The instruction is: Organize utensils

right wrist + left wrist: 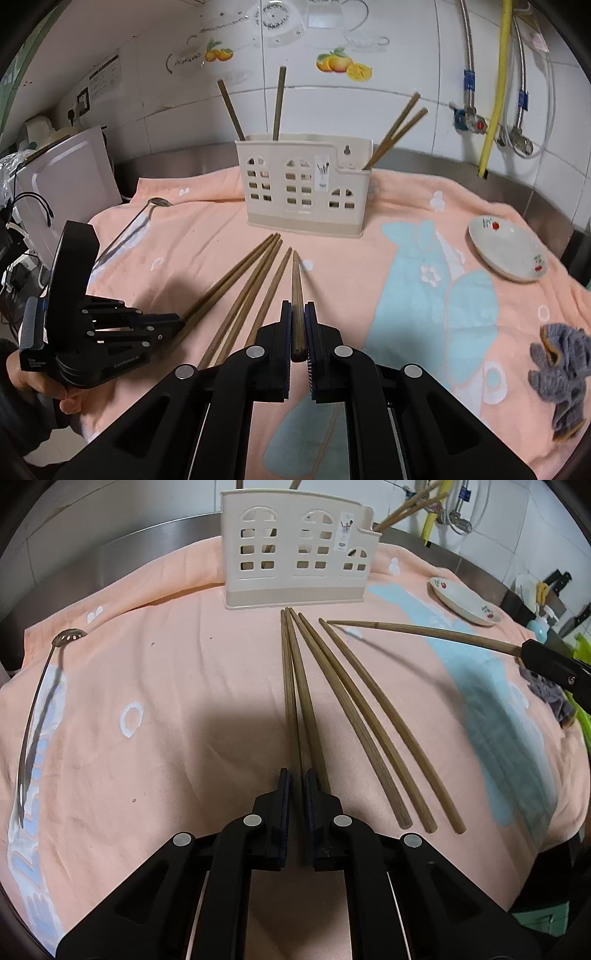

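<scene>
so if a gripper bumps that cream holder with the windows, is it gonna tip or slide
The cream holder looks like light, thin plastic, so it would probably slide on the towel. The chopsticks leaning out of its right end may make it tippier.

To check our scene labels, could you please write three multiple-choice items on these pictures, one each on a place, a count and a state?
1. Where does the spoon lie?
A. On the towel, left of the holder
B. Inside the holder
C. On a dish

2. How many chopsticks stand in the holder?
A. Two
B. Four
C. Six

3. The right claw is:
A. Open and empty
B. Shut on a chopstick
C. Shut on a cloth

Key: 1 A, its bowl rests on the towel at the left. 2 B, four stick up above the rim. 3 B, its pads clamp one chopstick.
</scene>
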The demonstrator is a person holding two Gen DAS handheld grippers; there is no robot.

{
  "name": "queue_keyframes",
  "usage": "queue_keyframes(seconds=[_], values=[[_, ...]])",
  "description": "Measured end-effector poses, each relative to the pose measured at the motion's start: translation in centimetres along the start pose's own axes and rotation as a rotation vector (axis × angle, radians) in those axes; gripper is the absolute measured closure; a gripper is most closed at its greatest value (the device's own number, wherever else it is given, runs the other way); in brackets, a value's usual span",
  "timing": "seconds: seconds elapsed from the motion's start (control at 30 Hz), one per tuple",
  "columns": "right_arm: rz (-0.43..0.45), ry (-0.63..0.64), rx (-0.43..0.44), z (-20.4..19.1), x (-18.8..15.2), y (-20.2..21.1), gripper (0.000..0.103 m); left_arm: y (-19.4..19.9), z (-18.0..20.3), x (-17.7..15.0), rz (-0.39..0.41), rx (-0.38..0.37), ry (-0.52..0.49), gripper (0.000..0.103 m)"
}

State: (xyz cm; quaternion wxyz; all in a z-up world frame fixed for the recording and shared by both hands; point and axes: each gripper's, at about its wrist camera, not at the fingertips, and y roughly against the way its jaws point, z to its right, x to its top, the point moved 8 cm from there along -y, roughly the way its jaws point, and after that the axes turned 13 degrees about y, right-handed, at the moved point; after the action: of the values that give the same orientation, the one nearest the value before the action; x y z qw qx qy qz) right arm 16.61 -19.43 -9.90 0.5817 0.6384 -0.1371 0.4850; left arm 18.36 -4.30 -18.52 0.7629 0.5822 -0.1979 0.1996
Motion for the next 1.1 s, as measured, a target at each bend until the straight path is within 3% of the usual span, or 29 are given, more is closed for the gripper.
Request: queue_keyframes(seconds=[0.53, 0.87, 1.1], values=[[0.095, 0.058, 0.049, 2.4, 8.5, 2.1, 0.096, 7.7, 1.7, 8.2, 0.228, -0.033, -0.126, 0.097], [0.113, 0.077, 0.060, 3.7, 11.8, 2.0, 0.096, 9.2, 2.7, 10.9, 0.280, -0.071, -0.144, 0.097], [0.110, 0.067, 0.069, 3.5, 11.0, 1.5, 0.096, 8.2, 1.7, 9.7, 0.264, -0.064, -0.117, 0.098]])
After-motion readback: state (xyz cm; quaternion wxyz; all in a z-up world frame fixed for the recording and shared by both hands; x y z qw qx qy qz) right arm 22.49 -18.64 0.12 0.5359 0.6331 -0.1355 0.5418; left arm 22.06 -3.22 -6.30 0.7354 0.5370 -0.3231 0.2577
